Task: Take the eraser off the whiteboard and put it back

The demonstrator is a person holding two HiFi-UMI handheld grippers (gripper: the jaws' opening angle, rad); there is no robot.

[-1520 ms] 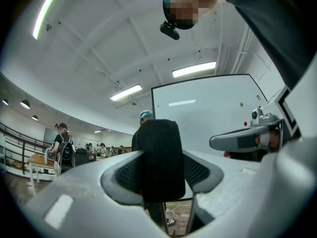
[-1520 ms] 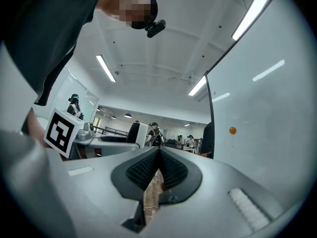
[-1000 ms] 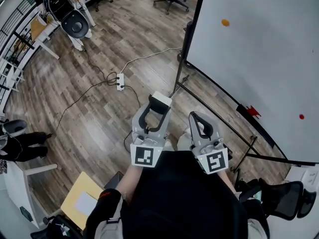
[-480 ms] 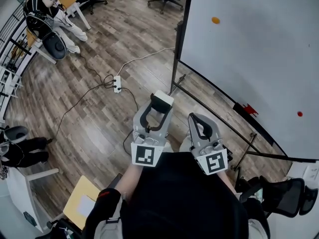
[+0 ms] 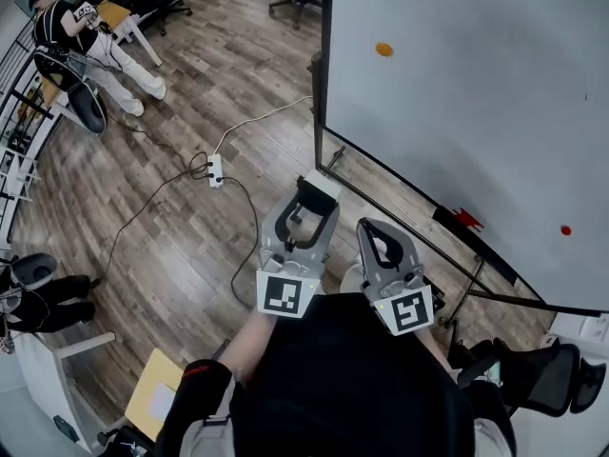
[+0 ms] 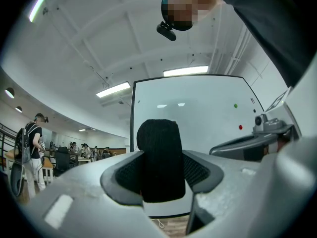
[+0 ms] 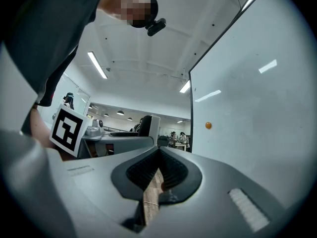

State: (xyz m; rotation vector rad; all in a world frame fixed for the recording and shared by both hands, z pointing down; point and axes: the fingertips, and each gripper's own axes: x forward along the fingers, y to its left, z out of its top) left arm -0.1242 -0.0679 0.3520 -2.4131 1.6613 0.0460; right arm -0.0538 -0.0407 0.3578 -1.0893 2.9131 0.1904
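Currently | left tongs [image 5: 306, 203]: clamped on the eraser [image 6: 159, 152], black felt filling the gap | right tongs [image 7: 157, 170]: jaws together, nothing between | eraser: off the whiteboard [image 5: 476, 93], held in front of its lower left corner, apart from it | whiteboard: upright, orange dot [image 5: 383, 49] and red dot [image 5: 565, 229] on its face

To my left, a white power strip [image 5: 215, 168] lies on the wood floor [image 5: 171, 227], dark cables [image 5: 143, 195] trailing; far left stands a person [image 5: 68, 32].
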